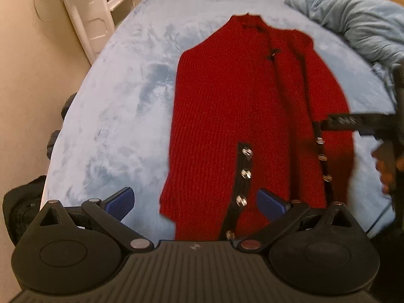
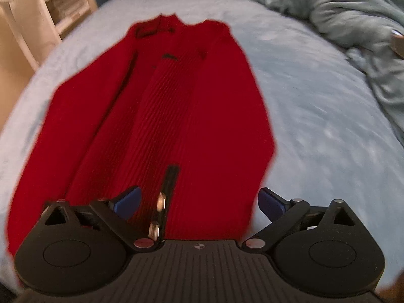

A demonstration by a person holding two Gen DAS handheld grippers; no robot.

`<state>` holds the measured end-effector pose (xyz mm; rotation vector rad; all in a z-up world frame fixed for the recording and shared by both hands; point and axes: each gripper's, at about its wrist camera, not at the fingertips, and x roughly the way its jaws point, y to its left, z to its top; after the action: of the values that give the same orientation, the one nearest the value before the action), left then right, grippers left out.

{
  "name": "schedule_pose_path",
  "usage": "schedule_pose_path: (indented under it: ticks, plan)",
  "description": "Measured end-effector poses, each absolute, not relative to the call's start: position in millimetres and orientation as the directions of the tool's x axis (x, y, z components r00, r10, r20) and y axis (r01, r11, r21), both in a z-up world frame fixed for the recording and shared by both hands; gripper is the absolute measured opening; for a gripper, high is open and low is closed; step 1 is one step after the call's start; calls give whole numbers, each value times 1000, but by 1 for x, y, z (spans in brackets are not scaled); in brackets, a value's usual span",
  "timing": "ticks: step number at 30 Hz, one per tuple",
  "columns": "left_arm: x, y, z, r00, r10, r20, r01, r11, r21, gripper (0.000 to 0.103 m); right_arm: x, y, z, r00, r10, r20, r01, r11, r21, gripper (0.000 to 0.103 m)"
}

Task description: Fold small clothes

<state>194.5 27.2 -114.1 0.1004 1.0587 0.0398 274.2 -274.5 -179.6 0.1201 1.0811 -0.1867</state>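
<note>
In the left wrist view, a red knit cardigan (image 1: pixel 227 116) lies lengthwise down the middle of the frame on a pale blue blanket (image 1: pixel 113 116), its black button strips with silver buttons (image 1: pixel 245 174) at lower centre. The left gripper (image 1: pixel 195 202) hangs over the hem, jaws spread, holding nothing. A rumpled grey-blue comforter (image 1: pixel 353 17) fills the upper right. In the right wrist view, the cardigan (image 2: pixel 156 116) fills centre left, and the right gripper (image 2: pixel 199 202) has its jaws spread, empty, over the lower edge.

Both views low over sweater (image 1: pixel 227 116), seemingly.
</note>
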Motion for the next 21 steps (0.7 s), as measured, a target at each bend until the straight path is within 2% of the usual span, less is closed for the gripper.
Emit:
schedule_pose_path:
  ticks: [2,3,4,5,6,7,8,10,11,13,15,16,18,19,20,21]
  plan:
    - [212,22,-123,476,89,-875,27,993,116,103,301,-272,-199,432,-98,-897,193,981,-14,92]
    - [222,17,-128,465,92,-881,34,992,122,103,311,-270,-206,426,-100,-899,158,987,-34,82]
    - [231,14,-133,450,89,-889,44,992,121,103,317,-269,-210,428,-109,-897,120,991,-63,39]
    - [241,10,-139,427,78,-901,55,992,112,103,320,-270,-209,419,-133,-898,88,991,-105,27]
    - [250,7,-143,407,63,-911,62,993,97,103,318,-276,-201,429,-113,-896,76,993,-89,17]
    - [257,4,-146,393,46,-918,65,995,78,103,316,-287,-189,445,-90,-891,73,995,-64,14]
    - [263,2,-149,386,30,-922,69,996,61,103,312,-300,-176,461,-86,-883,56,996,-67,14]
    - [274,-3,-155,385,20,-923,70,996,51,103,310,-331,-155,490,-156,-858,25,986,-165,13]
    - [280,-5,-158,384,23,-923,71,996,55,103,313,-354,-147,509,-234,-829,32,967,-253,13]
    - [290,-10,-164,378,33,-925,65,996,63,103,328,-405,-136,525,-466,-712,134,871,-472,13]
    - [297,-12,-166,383,33,-923,61,996,61,103,344,-460,-123,508,-625,-593,299,773,-559,16]
    - [301,-13,-167,386,36,-922,58,996,63,103,348,-476,-115,490,-661,-568,363,748,-556,21]
    - [306,-13,-168,396,48,-917,53,996,75,103,345,-486,-105,475,-678,-561,427,735,-526,43]
    - [309,-13,-170,393,53,-918,55,995,81,103,337,-481,-103,505,-649,-569,422,761,-493,64]
    - [313,-13,-173,388,54,-920,61,995,84,103,323,-469,-104,543,-612,-575,413,790,-452,74]
    - [317,-12,-179,377,56,-924,72,993,90,103,314,-457,-110,563,-580,-589,402,815,-418,75]
